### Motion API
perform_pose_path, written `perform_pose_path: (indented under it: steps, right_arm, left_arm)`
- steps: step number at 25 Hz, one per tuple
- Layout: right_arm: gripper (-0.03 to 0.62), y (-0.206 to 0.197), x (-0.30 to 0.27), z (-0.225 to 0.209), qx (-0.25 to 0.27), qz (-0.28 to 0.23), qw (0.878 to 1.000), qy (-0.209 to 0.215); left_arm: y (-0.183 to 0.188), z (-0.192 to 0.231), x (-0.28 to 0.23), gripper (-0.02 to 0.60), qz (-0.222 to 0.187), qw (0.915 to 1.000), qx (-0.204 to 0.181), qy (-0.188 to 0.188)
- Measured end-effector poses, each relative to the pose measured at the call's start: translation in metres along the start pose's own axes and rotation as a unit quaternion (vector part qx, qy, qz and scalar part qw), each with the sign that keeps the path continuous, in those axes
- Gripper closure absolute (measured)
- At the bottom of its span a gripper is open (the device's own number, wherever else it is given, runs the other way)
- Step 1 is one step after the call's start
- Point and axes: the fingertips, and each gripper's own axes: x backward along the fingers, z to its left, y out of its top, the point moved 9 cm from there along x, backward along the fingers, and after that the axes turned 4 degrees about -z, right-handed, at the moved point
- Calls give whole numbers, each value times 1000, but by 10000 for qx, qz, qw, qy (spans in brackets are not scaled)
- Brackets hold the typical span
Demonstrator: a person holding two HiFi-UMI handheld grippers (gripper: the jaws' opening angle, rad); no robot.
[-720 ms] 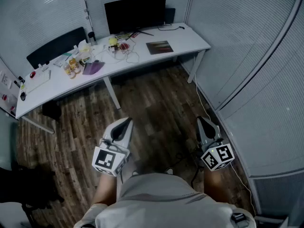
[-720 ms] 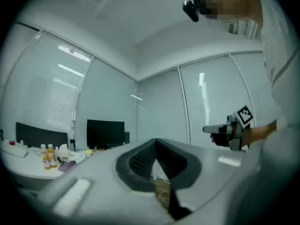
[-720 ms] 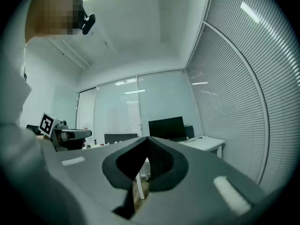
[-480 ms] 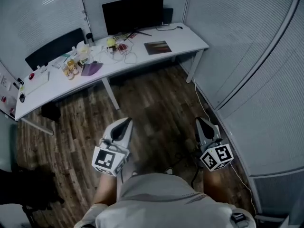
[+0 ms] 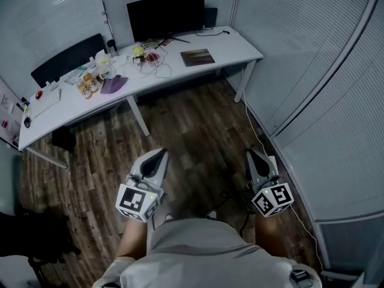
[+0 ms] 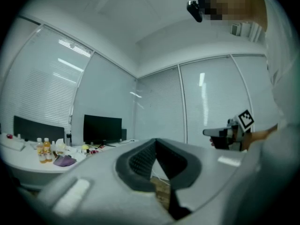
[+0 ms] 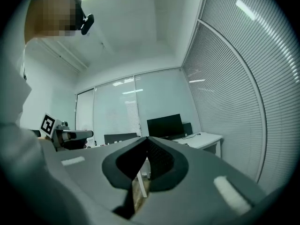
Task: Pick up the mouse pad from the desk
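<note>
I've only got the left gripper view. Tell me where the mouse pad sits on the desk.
Observer: In the head view, the mouse pad lies flat on the desk's right part, in front of the monitor's right end.
Operator: Report the right gripper's jaws.
Observer: The right gripper is shut, nothing between its jaws.
Operator: Give the standoff.
Observer: Both it and the left gripper hang over wooden floor, well short of the desk.
</note>
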Motion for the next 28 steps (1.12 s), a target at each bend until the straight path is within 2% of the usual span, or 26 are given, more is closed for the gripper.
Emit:
perform_pose_path:
  steps: [4,9,14,20,25,28]
  right_arm:
    - [588,-3,6,-14,-340,-44,9994,-21]
    - [588,-5,12,-28,-426,56,9991,65]
    - [588,-6,31,-59,-407,-20,9988,259]
    - [588,-19,49,-95,-680,156,9973,232]
    - [588,-22,55,-116,-780,127,9963,350]
    - [588,-20,53,-129,-781,127,9965,275]
  left_arm:
    - [-2,-11,-5,580,43,10000,5,6]
    - [-5,-28,-13,580,68,9999,83,9]
    - [-5,-60,-35,580,36,9999,127,-42]
    - [-20,-99,-58,580,238,9997,76,-39]
    - [-25,-109,-78,580,417,9989,192,-33]
    - [-27,-109,-95,580,414,9989,221,-64]
